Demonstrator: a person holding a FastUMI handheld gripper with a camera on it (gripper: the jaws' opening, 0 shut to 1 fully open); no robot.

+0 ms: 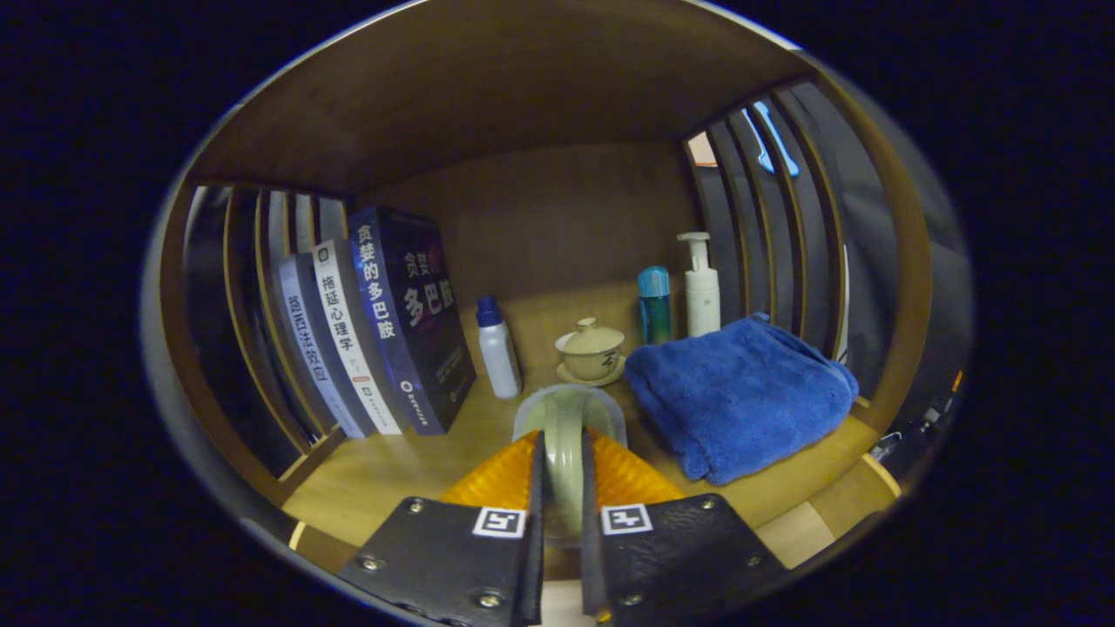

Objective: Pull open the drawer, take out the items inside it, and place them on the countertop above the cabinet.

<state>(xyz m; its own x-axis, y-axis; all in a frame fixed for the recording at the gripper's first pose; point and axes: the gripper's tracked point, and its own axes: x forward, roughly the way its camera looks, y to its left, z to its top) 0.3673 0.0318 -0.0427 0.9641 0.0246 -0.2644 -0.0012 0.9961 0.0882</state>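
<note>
My gripper (pixel 562 440) is shut on a pale green cup (pixel 566 409). Both orange fingers (pixel 501 475) press on its wall, and its rounded rim stands just ahead of the fingertips. The cup hangs low over the wooden countertop (pixel 383 479); whether it touches the wood is hidden by the fingers. The drawer is out of sight.
Three books (pixel 383 322) lean at the left. Beyond the fingers stand a white bottle with a blue cap (pixel 498 348) and a lidded tea cup on a saucer (pixel 591 348). A teal bottle (pixel 654 305), a white pump bottle (pixel 700 287) and a folded blue towel (pixel 740 392) sit right. Slatted side walls (pixel 784 218) enclose the shelf.
</note>
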